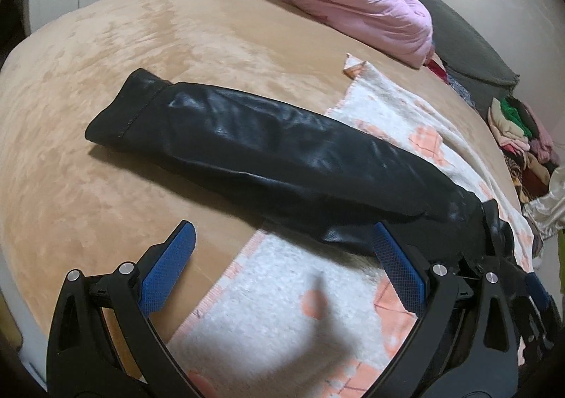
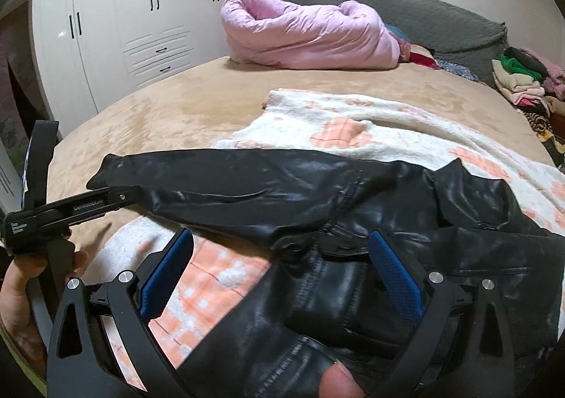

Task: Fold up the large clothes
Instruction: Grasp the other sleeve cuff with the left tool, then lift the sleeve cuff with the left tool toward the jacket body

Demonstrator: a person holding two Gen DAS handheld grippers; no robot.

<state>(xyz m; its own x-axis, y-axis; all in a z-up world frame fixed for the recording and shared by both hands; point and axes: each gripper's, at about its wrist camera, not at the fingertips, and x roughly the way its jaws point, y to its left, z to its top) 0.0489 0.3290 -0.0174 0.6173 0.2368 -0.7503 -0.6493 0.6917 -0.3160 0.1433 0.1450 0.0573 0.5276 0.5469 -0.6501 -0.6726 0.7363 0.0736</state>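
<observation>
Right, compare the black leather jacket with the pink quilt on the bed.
The black leather jacket lies spread flat near the grippers, one sleeve stretched out over the tan bedspread; the pink quilt sits rolled in a bulky heap at the far end. The jacket is glossy and smooth, the quilt matte and puffy. The jacket rests partly on a white-and-orange towel; the quilt does not. Both lie on the bed.

One jacket (image 2: 353, 207), two blankets (image 2: 335, 122), one quilt (image 2: 310, 34)
</observation>
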